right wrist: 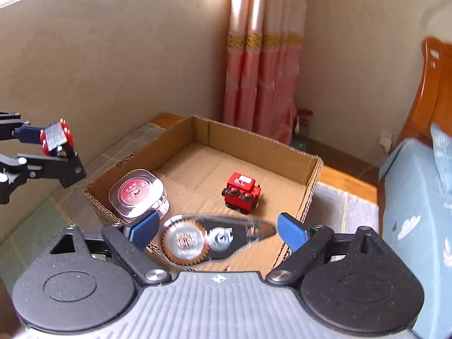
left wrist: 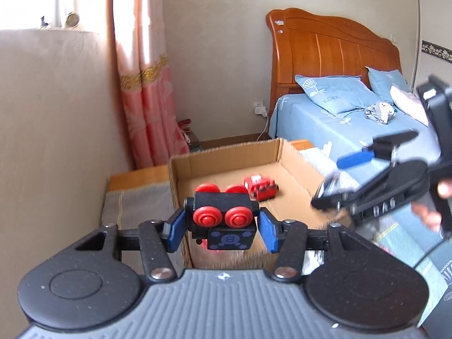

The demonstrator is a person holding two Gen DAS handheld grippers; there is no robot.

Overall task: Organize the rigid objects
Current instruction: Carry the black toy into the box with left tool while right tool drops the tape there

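Carry black toy car (left wrist: pixel 221 220), clamped in left gripper (left wrist: pixel 221 227), over cardboard box (right wrist: pixel 265 144) beside red toy train (right wrist: pixel 241 193), with correction tape dispenser (right wrist: pixel 217 238) loose between wide-open right gripper (right wrist: pixel 217 233).

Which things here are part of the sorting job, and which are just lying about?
Job: black toy train car in left gripper; correction tape dispenser between right gripper's open fingers; red toy train; round clear case; cardboard box.
Lying about: bed, curtain.
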